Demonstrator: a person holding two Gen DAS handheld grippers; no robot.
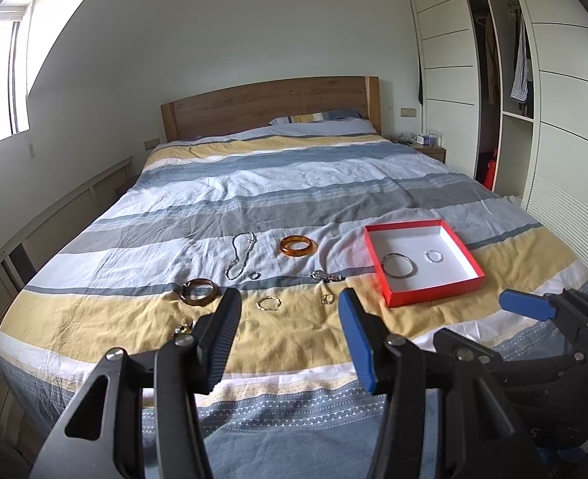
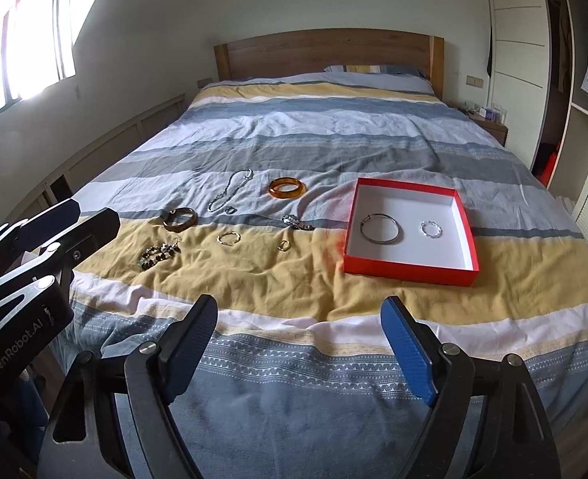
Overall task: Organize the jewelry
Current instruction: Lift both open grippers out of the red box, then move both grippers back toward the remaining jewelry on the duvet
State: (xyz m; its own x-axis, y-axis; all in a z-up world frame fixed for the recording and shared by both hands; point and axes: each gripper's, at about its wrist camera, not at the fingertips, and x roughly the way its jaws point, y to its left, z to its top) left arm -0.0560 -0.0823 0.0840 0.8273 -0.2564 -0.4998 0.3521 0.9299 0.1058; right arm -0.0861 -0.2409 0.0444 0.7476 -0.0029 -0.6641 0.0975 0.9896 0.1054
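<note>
The red box (image 2: 469, 215) on the bed (image 2: 294, 127) holds a silver bangle (image 2: 381, 228) and a small ring (image 2: 430, 229). Left outside: amber bangle (image 2: 287, 188), brown bangle (image 2: 180, 218), necklace (image 2: 230, 191), earrings (image 2: 159, 255) and smaller pieces. Left gripper (image 1: 290, 311) and right gripper (image 2: 299, 319): fingers spread, empty. No obstruction.

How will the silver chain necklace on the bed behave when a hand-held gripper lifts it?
The silver chain necklace lies in a loose, curved loop on the bedspread, so it is probably floppy and would hang and swing. Its links look thin, so it is likely light, and it may slip from the pads.
</note>
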